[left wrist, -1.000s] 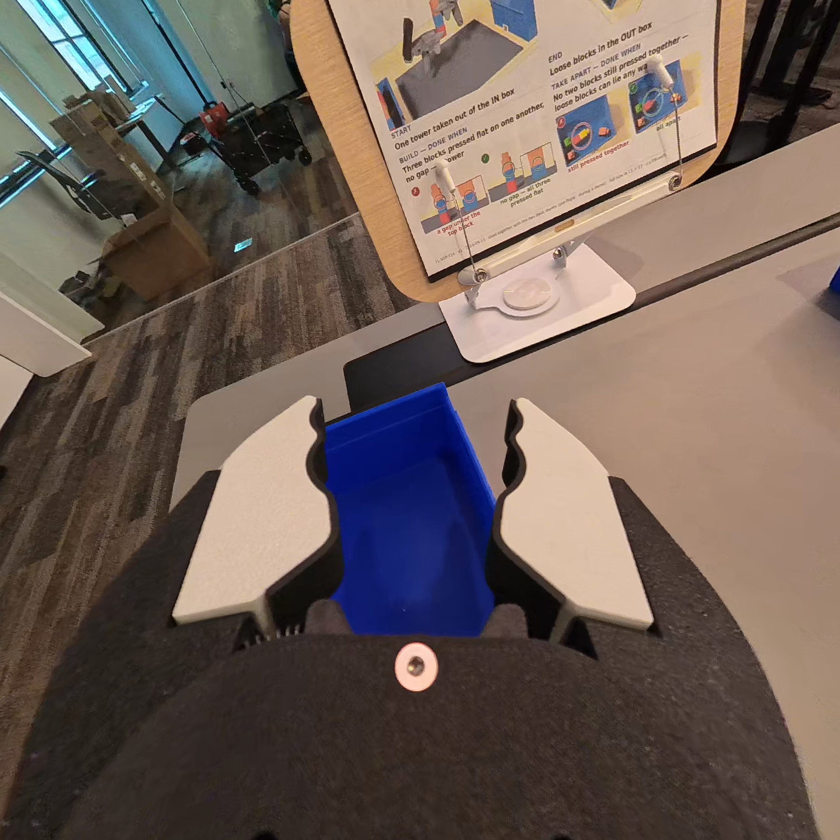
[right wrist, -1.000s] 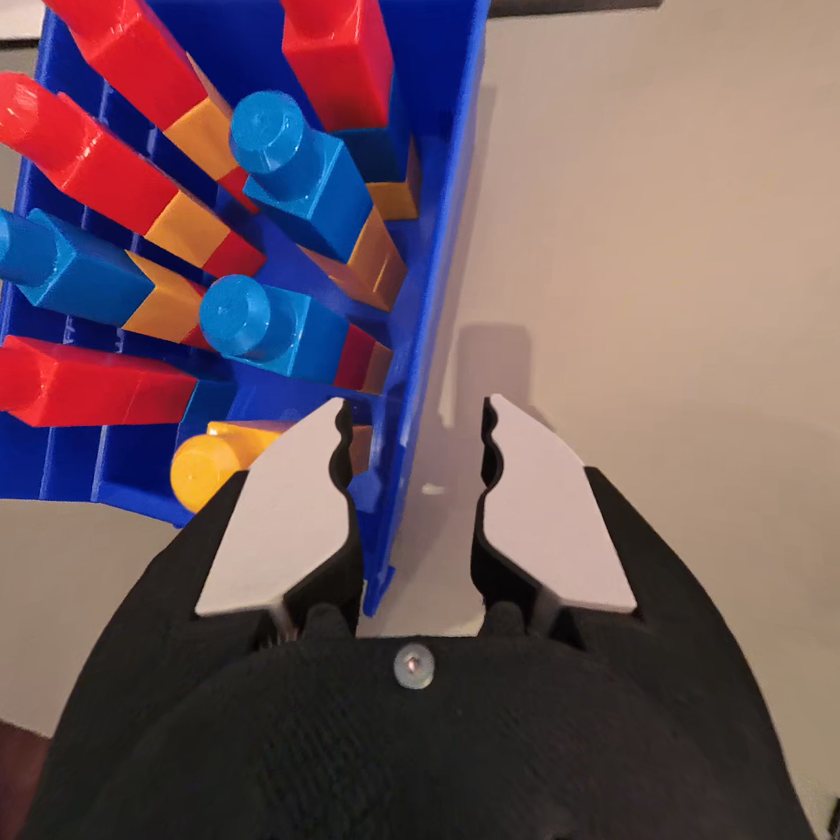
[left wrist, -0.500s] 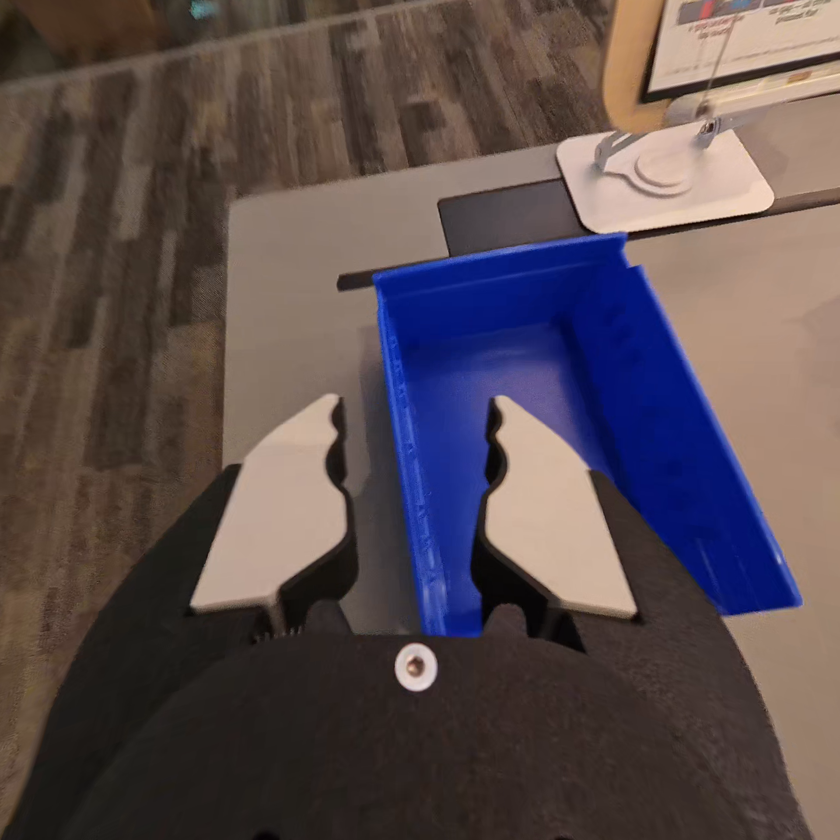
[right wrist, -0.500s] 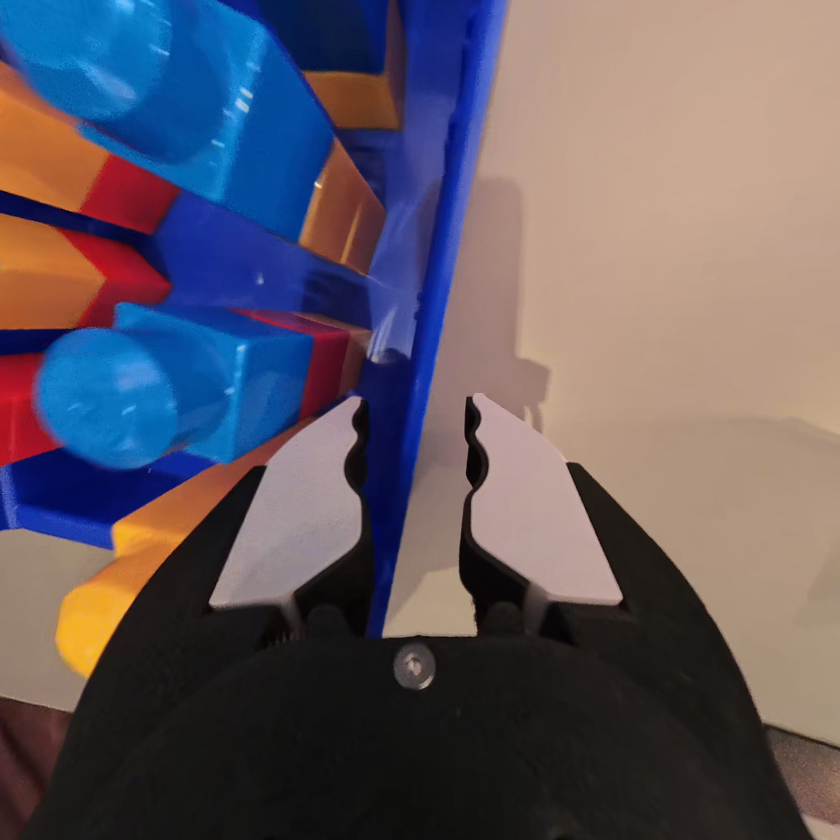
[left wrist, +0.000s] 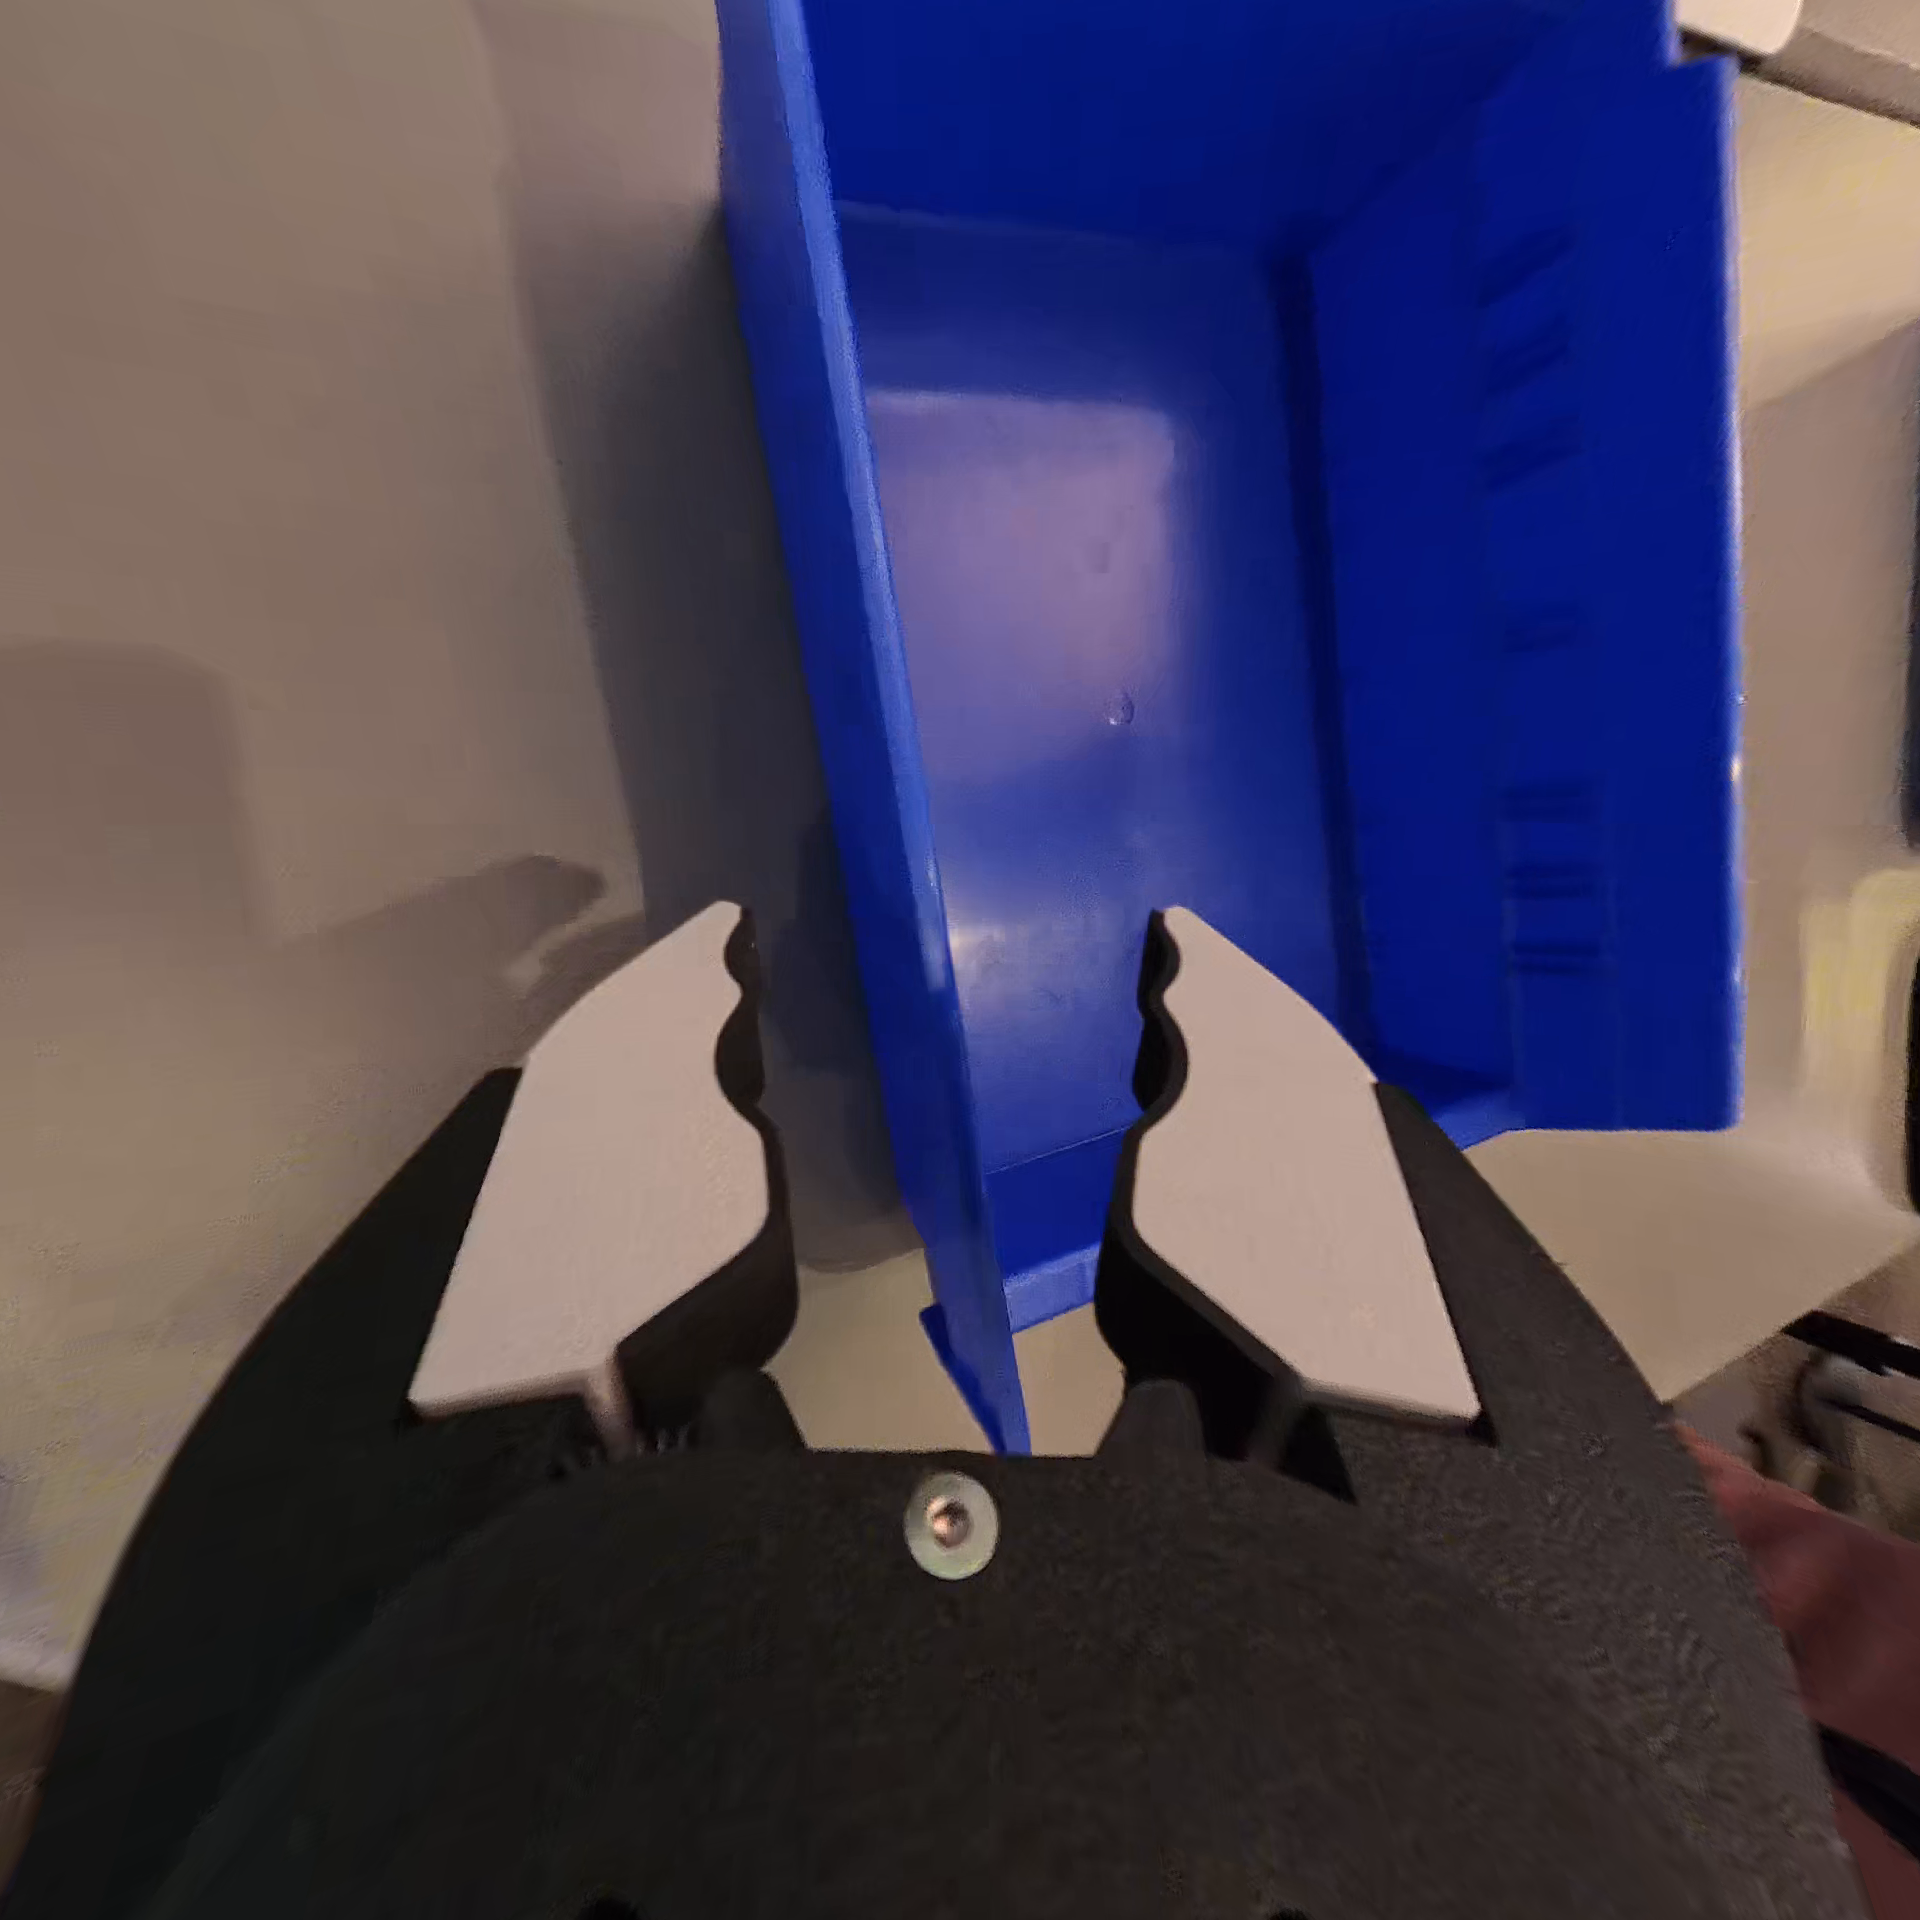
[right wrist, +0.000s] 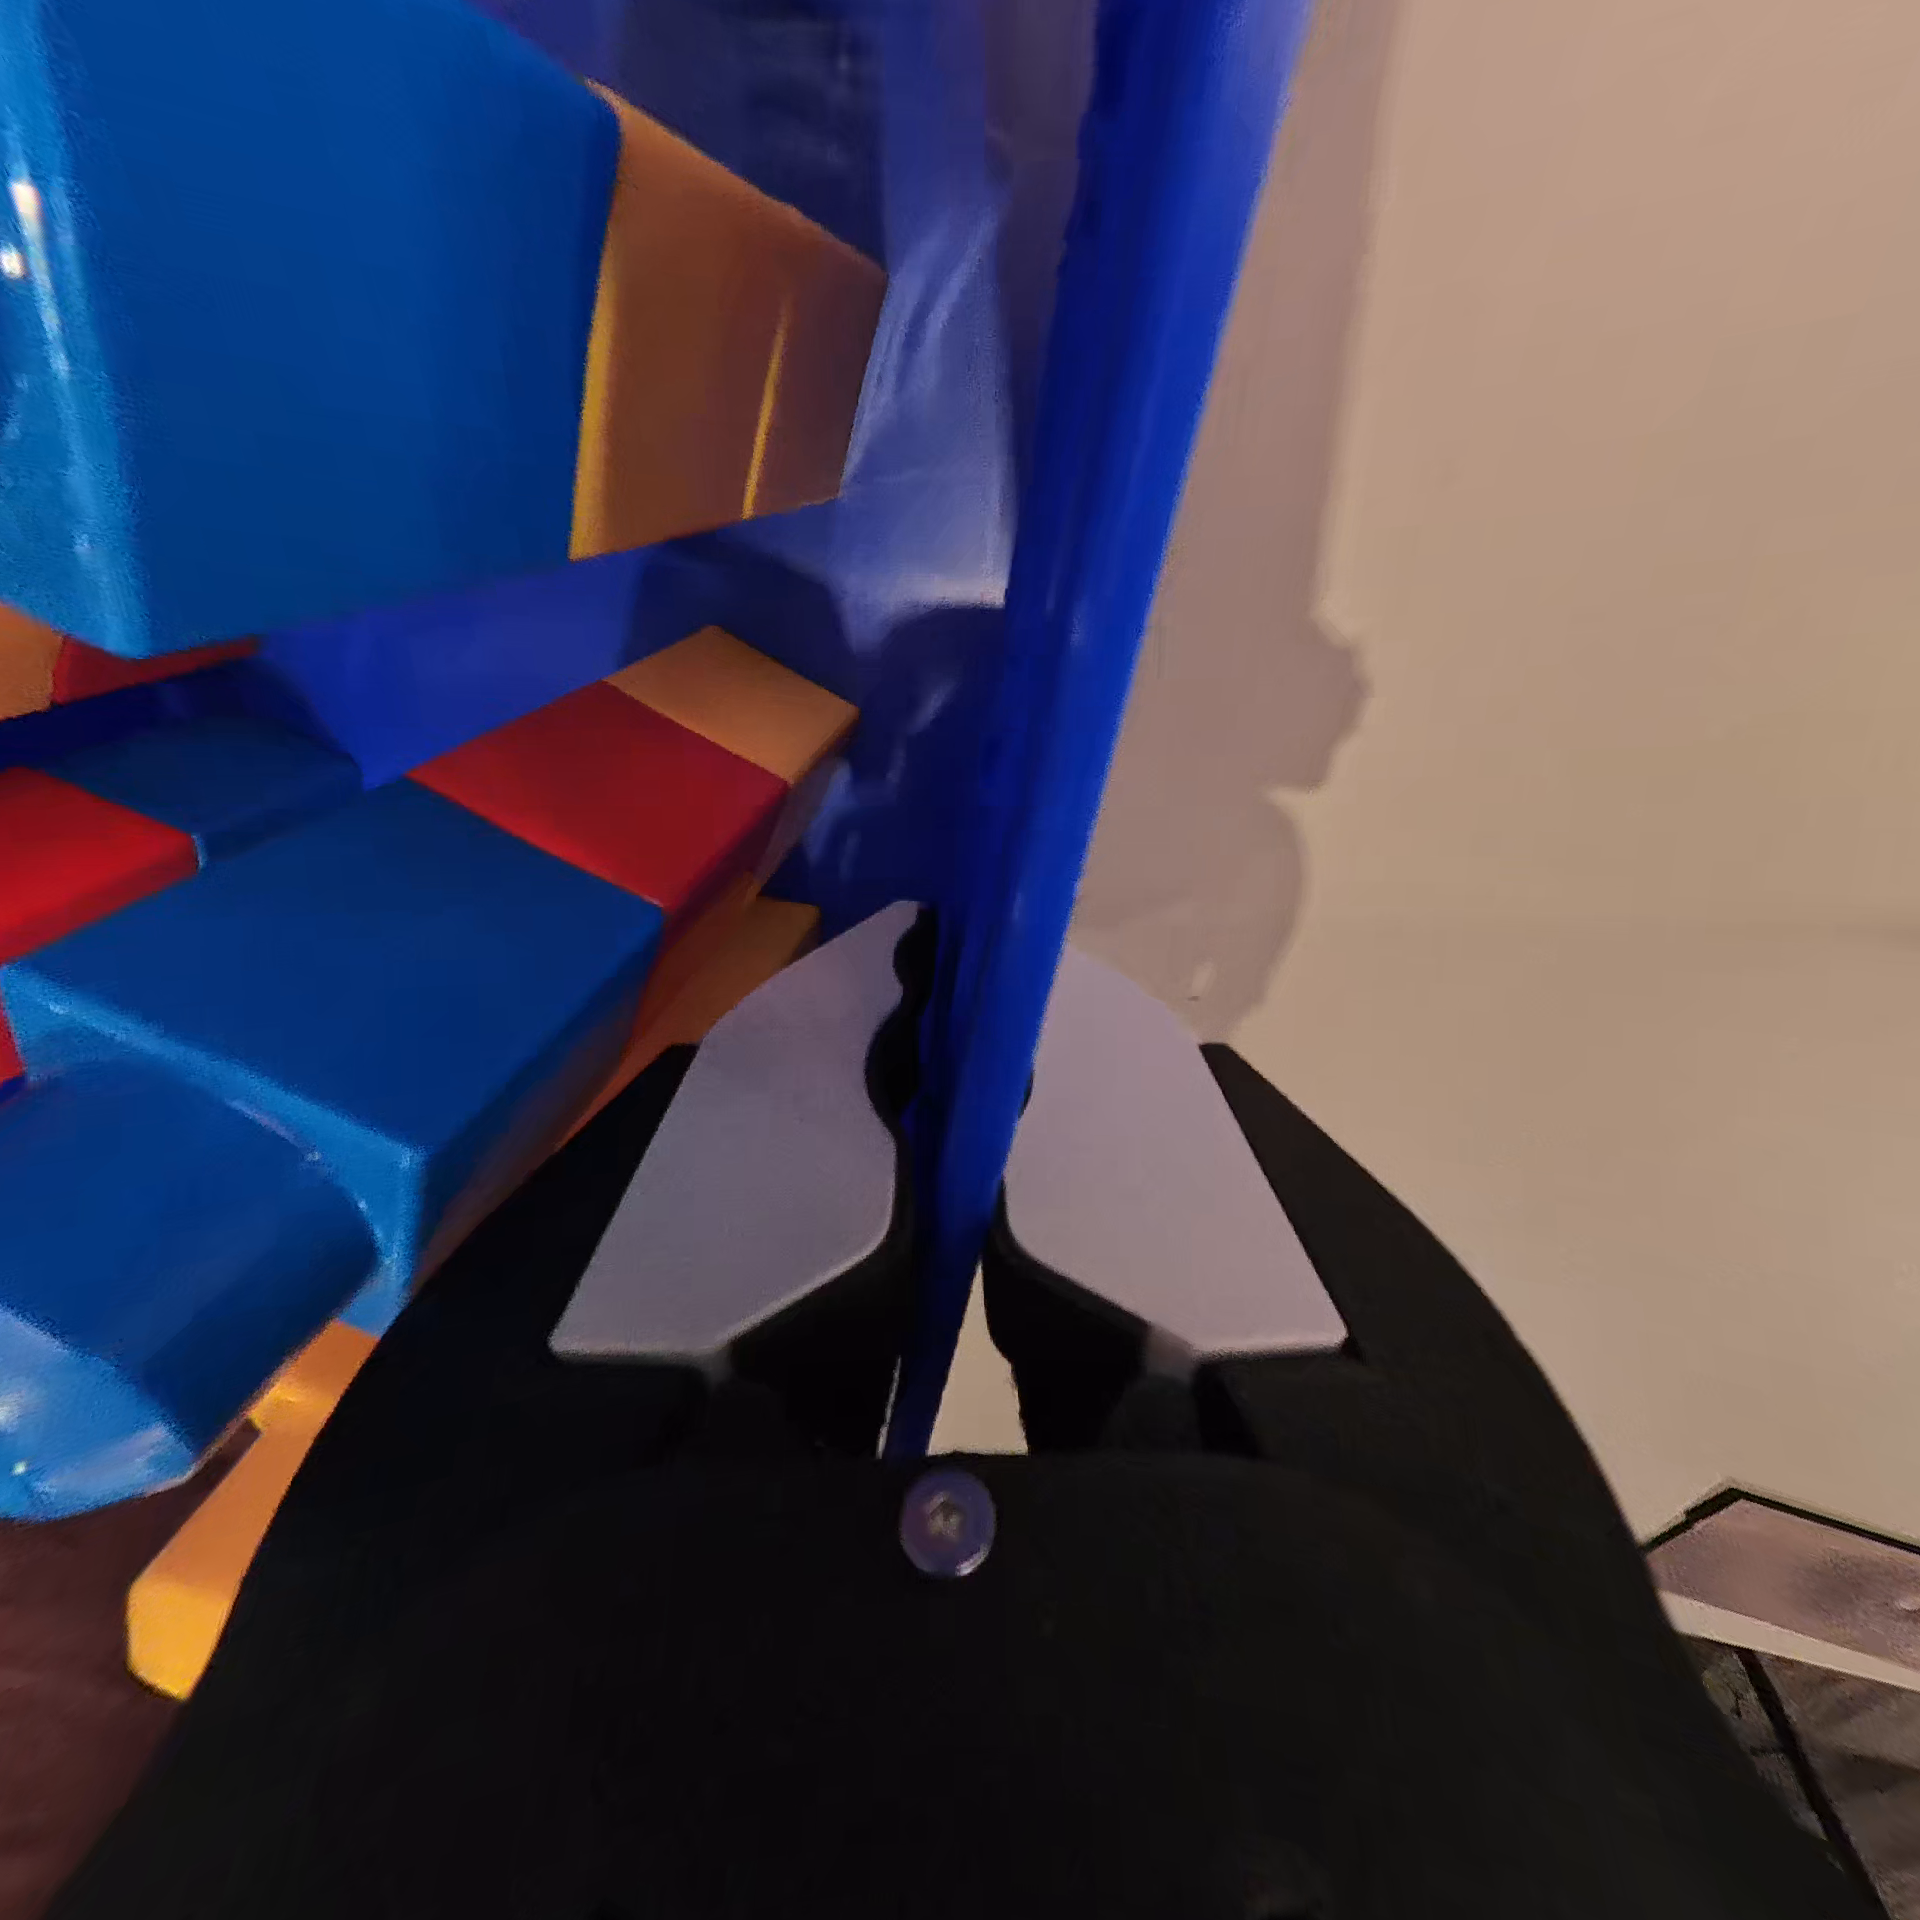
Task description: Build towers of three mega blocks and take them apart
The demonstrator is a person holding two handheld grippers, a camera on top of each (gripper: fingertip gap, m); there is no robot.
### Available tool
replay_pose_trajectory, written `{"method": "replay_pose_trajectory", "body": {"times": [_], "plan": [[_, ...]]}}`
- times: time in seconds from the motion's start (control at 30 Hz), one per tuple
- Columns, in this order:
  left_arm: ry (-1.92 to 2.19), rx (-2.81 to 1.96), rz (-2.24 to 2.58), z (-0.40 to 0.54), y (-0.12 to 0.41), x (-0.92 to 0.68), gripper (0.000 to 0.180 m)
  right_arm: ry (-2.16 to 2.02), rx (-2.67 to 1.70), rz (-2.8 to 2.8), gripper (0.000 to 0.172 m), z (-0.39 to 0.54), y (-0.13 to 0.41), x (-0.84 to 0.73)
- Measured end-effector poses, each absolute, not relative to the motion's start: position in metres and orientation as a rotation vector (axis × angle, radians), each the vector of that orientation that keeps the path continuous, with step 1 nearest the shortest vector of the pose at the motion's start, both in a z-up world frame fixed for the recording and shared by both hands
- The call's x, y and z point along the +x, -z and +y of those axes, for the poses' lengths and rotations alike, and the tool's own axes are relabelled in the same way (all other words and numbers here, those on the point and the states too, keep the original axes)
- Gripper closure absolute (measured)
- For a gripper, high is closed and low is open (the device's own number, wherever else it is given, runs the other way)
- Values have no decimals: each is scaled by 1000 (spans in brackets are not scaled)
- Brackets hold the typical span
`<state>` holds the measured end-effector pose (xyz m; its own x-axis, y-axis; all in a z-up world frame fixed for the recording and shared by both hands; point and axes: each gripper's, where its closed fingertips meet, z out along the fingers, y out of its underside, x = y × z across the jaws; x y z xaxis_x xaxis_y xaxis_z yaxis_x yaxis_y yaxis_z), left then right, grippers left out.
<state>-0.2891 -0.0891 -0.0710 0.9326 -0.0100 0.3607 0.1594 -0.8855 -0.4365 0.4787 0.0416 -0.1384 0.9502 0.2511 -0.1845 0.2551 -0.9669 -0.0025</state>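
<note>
Your right gripper point(right wrist: 961, 1039) is clenched on the thin side wall of the full blue bin point(right wrist: 1049, 623), one finger inside and one outside, both pads pressing the plastic. The towers point(right wrist: 343, 966) sit packed in that bin at about nine to eleven o'clock from the fingertips — blue, red and orange blocks pressed together, standing nearly against the wall you hold. Your left gripper point(left wrist: 945, 1039) stands released: its fingers straddle the near wall of the empty blue bin point(left wrist: 1039, 623), with clear space between each pad and the plastic.

Judging by the look of them, the blocks are light, hollow, hard plastic with smooth, rather slippery faces, so grip a tower across two flat sides of one block, not on the round stud. The joints between blocks are probably snug — pull straight along the tower's axis, or it may snap apart crookedly. The bin wall is thin and likely to flex; loaded as it is, the bin could twist or tip if you lift by that wall alone. The table point(right wrist: 1558, 520) at three o'clock offers flat room.
</note>
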Motion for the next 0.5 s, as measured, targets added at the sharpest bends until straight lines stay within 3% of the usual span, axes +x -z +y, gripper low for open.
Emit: {"method": "replay_pose_trajectory", "body": {"times": [0.1, 0.2, 0.37, 0.5], "plan": [[434, -2712, -148, -89, 97, -294, 123, 263, 3086, 388, 164, 43, 139, 479], [503, -2760, -158, -89, 108, -283, 162, 241, 3097, 387, 166, 42, 138, 479], [139, -2864, -22, -90, 112, -288, 175, 255, 3099, 381, 166, 36, 138, 467], [197, -2872, 17, -80, 112, -248, 173, 259, 3099, 402, 166, 33, 138, 449]]}}
